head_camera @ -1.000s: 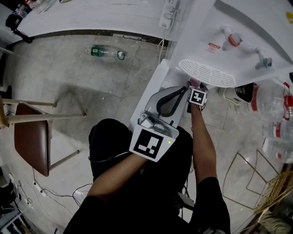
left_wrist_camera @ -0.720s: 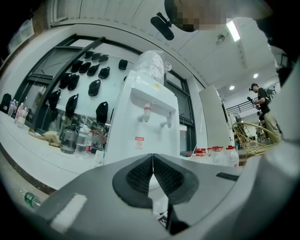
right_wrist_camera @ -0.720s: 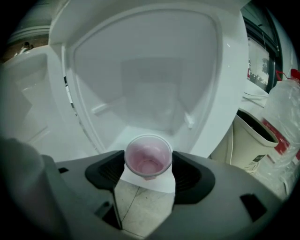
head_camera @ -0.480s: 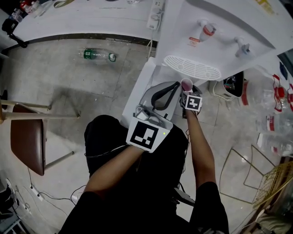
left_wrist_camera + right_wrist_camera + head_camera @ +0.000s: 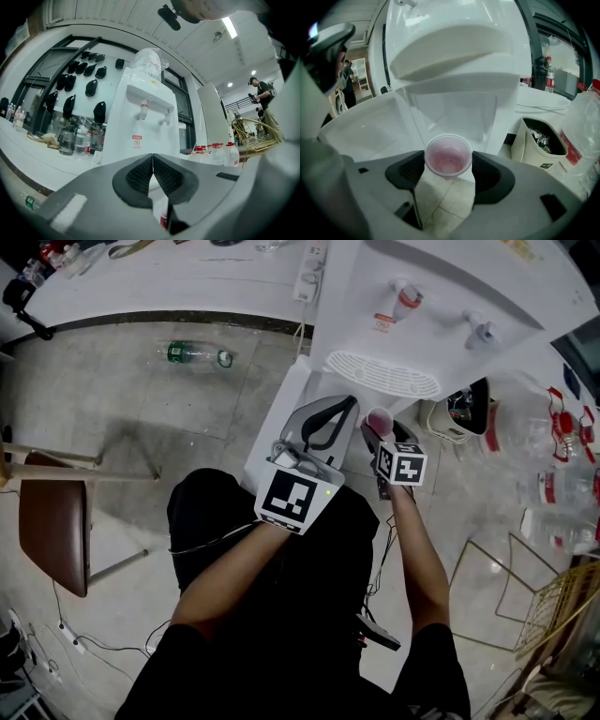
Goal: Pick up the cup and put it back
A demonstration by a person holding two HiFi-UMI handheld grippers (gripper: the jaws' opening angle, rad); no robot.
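Two hand-held grippers are raised in front of a white water dispenser [image 5: 441, 296], seen from above the person's lap. The right gripper [image 5: 380, 429] is closed on a small pink cup [image 5: 379, 418], one jaw on each side of its wall. The cup stands upright with its open mouth facing up, and it looks empty. The left gripper [image 5: 345, 407] sits just beside it on the left, its jaws pressed together with nothing between them.

The dispenser's slotted drip tray [image 5: 382, 374] lies ahead of the cup and higher than it. From the right gripper view, the cup [image 5: 447, 157] sits below the jutting tray ledge [image 5: 454, 51], so putting it back would probably mean lifting it and moving it forward. The right gripper is the one placed to do this.

Compared with a second ago, the cup has come away from the tray's front edge toward the person, and a clear gap now shows between them.
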